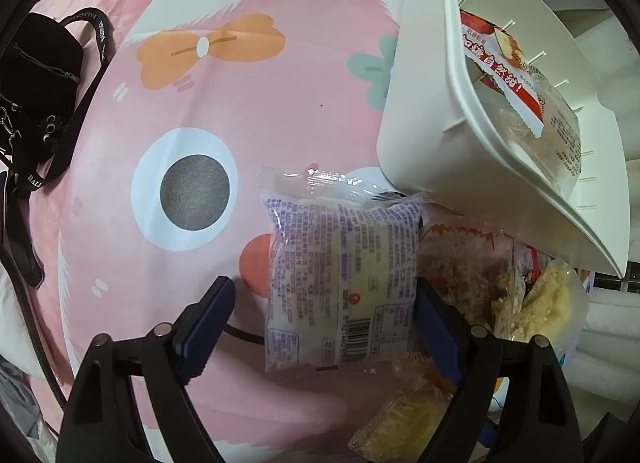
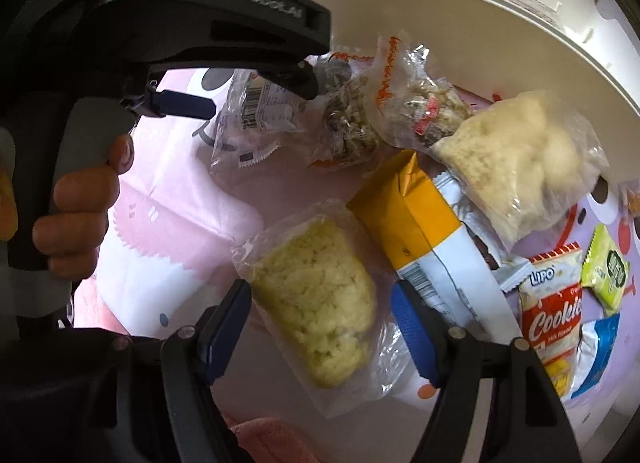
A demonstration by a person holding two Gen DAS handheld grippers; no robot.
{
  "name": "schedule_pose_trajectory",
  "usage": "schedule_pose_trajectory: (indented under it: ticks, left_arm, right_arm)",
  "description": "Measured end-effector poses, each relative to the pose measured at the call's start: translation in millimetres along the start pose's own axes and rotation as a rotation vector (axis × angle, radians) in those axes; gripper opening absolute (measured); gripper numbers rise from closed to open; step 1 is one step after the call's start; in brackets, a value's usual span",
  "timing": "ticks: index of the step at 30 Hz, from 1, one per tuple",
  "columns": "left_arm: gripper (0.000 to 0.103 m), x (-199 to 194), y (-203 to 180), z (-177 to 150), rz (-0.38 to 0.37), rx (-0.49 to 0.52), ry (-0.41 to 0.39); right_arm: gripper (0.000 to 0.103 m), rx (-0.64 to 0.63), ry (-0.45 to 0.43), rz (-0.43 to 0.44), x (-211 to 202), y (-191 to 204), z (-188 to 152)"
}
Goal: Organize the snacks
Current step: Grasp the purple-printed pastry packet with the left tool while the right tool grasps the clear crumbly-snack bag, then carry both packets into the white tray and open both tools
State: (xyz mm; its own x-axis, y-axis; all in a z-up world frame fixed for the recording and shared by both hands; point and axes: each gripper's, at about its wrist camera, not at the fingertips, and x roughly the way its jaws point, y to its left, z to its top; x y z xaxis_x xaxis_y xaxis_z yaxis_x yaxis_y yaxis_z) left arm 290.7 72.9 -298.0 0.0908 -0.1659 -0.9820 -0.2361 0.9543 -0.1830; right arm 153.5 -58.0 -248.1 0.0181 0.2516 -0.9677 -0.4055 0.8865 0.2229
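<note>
The right gripper stands with jaws apart around a clear packet of pale yellow crumbly snack; an orange-and-white carton lies just beside its right finger

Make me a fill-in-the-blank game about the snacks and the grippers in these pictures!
1. The packet with purple print lies between the fingers of the ____ hand-held gripper.
2. The right hand-held gripper is open around a clear bag of ____ crumbly snack.
3. The tub with a red-and-white packet inside is ____ in colour.
4. The red-and-white cookie packet has the word ____ printed on it.

Missing words: left; yellow; white; Cookies
</note>
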Motion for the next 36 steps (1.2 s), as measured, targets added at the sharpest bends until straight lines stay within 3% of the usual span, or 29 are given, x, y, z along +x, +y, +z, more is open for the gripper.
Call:
schedule_pose_trajectory:
  ticks: [5,9,12,19,29,36]
  left_arm:
    - [0.065,-1.7,-7.7,1.2,0.025,0.016,-0.009]
    - [0.055,-6.1,-10.5,-4.4,0.030,0.029,-0.009]
    - [0.054,-10.9,-8.9,-7.2,0.039,0.042,-0.008]
    - [0.052,-31.0,8.9,-18.5,0.030,0.061,-0.009]
    - [0.052,-76.7,47.8,-49.8,-0.019,0.121,-0.063]
    - [0.052,-109.2,73.8,-85.1,-0.083,0.198,-0.095]
  right_arm:
    - [0.073,-0.006,0.018,-0.004,4.5,1.5,0.0]
    - [0.073,0.029,0.054,-0.035,15.1,5.2,3.4]
    - [0.071,0.054,0.057,-0.055,18.5,10.3,4.7]
    - [0.056,0.126,0.041,-0.087,19.6,20.0,-3.7]
    - [0.055,0.254,0.031,-0.116,9.1,42.9,-23.0]
    - [0.055,0.300,-0.031,-0.130,-6.5,73.7,-39.1]
